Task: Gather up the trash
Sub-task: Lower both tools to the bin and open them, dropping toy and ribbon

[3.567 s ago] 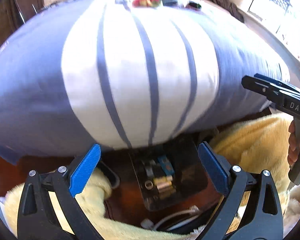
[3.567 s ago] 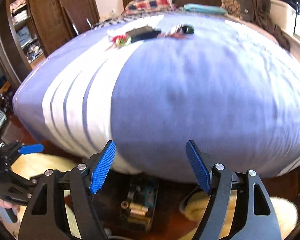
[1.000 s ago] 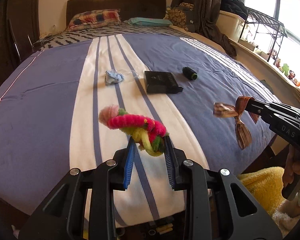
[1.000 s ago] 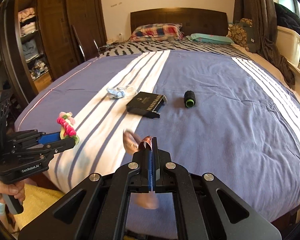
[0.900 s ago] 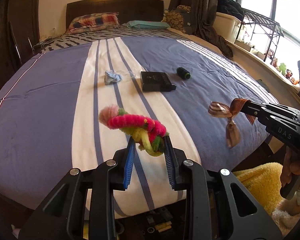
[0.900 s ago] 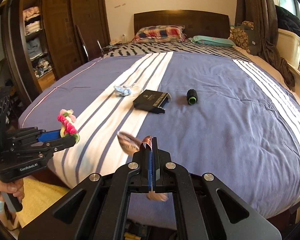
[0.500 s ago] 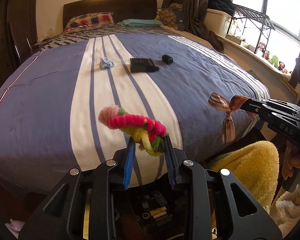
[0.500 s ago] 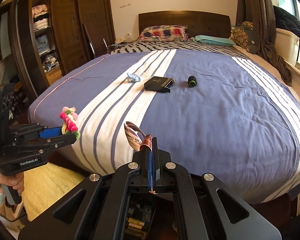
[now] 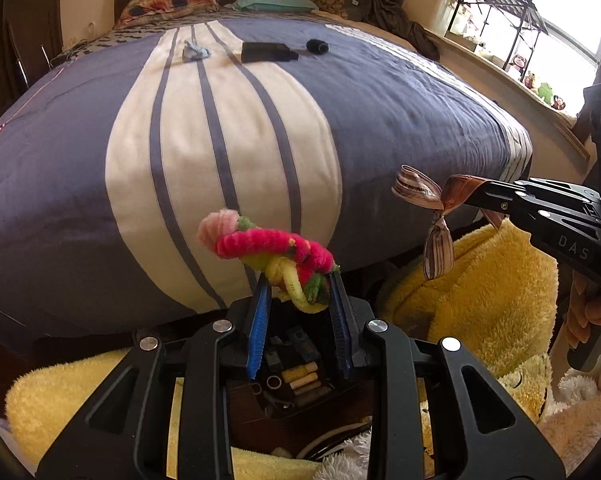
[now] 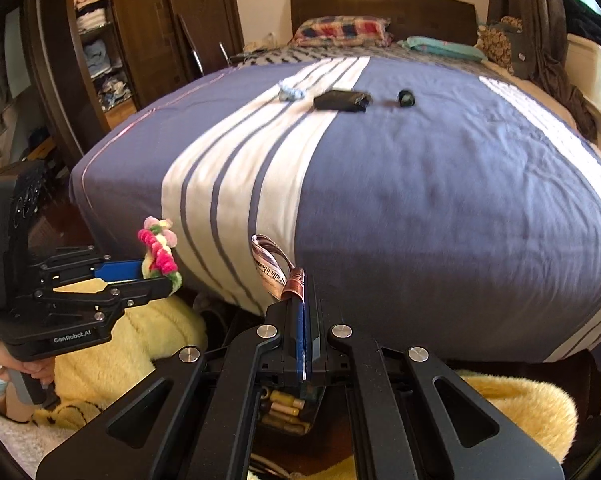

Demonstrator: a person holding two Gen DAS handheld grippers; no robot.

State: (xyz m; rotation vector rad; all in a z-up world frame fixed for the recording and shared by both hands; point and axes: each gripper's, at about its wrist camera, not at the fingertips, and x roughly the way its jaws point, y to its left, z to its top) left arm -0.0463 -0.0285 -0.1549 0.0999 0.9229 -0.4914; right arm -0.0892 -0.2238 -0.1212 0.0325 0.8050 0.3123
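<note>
While jaws clamp, pipe-cleaner tangle (image 9: 274, 254) between left pair, ribbon (image 10: 274, 270) pinched in right pair

The left gripper (image 9: 300, 292), filling the lower centre of its own view, is pinching a tangled pink, yellow and green pipe-cleaner bundle (image 9: 272, 252) between its blue-padded fingers (image 9: 260, 320), jaws narrowed around it. The right gripper (image 10: 302, 320), at lower centre of its view, is clamping a brown striped ribbon bow (image 10: 272, 268) with jaws pressed nearly together. A bare hand (image 9: 592, 312) is gripping the right handle at the right edge of the left view.
</note>
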